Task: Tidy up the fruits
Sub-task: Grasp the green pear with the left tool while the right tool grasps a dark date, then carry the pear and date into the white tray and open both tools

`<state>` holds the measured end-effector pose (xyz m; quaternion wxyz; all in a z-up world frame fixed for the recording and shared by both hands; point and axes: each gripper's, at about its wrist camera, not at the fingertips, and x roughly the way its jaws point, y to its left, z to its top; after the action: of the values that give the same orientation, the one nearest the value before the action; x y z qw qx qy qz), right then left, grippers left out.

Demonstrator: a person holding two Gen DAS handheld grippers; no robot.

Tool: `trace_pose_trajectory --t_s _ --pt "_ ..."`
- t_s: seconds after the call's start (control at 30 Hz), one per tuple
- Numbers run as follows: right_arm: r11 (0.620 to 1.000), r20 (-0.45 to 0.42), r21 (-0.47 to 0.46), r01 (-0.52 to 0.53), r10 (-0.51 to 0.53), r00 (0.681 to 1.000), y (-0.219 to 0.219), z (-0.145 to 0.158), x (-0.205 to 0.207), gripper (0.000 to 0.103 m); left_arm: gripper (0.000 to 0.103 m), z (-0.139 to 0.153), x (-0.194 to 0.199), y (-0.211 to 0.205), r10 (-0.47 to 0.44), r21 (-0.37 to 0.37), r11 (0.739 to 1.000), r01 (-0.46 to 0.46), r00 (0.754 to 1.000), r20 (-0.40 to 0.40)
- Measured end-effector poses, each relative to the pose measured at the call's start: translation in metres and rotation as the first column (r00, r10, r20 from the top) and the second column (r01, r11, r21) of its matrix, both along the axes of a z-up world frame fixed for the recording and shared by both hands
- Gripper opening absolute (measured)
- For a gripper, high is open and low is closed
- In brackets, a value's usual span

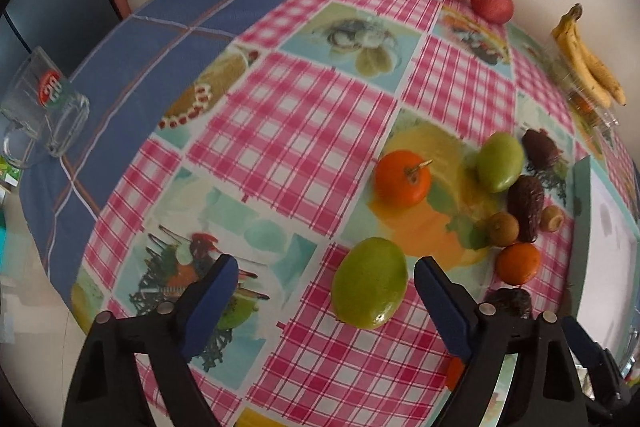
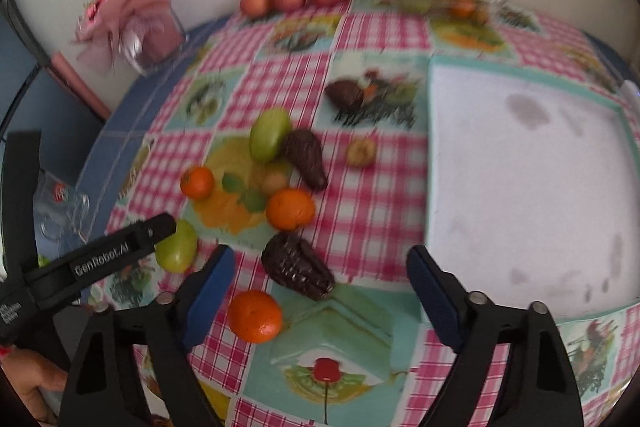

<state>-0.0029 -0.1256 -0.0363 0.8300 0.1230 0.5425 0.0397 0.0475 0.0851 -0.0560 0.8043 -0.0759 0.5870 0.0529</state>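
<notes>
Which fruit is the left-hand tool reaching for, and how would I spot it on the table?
Look at the checked tablecloth and find the loose cluster of small fruit near the white tray. The green mango lies at the cluster's near edge, on a pink-checked patch, between the open jaws of the left gripper. It is the larger of the two green fruits and lies apart from the rest.

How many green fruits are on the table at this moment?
2. One green fruit lies between the left gripper's open fingers; the other green fruit sits farther back beside a dark brown fruit. None seem hidden.
</notes>
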Motion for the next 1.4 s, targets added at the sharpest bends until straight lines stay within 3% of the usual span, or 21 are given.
trace_pose_trajectory --t_s 0.3,0.53,0.6,0.97,1.2,1.4 --pt "0.998 -0.08 -0.028 -0.063 0.06 0.995 0.019 -0.026 0.008 0.076 0.077 -0.012 0.002 -0.005 -0.021 -0.038 0.999 0.019 0.999 -0.045" --pt "0.995 -0.076 -0.023 -0.092 0.09 0.993 0.024 -0.026 0.008 0.055 0.047 -0.015 0.003 -0.012 -0.04 -0.065 0.997 0.036 0.997 -0.061" --pt "0.995 -0.082 -0.018 -0.094 0.092 0.992 0.023 -0.027 0.009 0.051 0.044 -0.015 0.004 -0.013 -0.039 -0.073 0.997 0.035 0.998 -0.058" --pt "0.998 -0.031 0.011 -0.066 0.066 0.997 0.017 -0.008 0.006 0.05 0.044 0.003 -0.006 -0.002 -0.018 -0.091 0.996 0.017 1.0 -0.009" --pt "0.999 -0.012 0.04 -0.03 0.031 0.999 0.005 0.004 0.004 0.03 0.044 0.016 -0.01 -0.004 -0.017 -0.089 0.996 0.02 0.999 0.034" --pt "0.999 -0.057 0.035 -0.029 0.031 0.998 0.005 -0.006 0.005 0.03 0.044 0.013 -0.009 -0.006 -0.017 -0.091 0.996 0.019 1.0 0.024"
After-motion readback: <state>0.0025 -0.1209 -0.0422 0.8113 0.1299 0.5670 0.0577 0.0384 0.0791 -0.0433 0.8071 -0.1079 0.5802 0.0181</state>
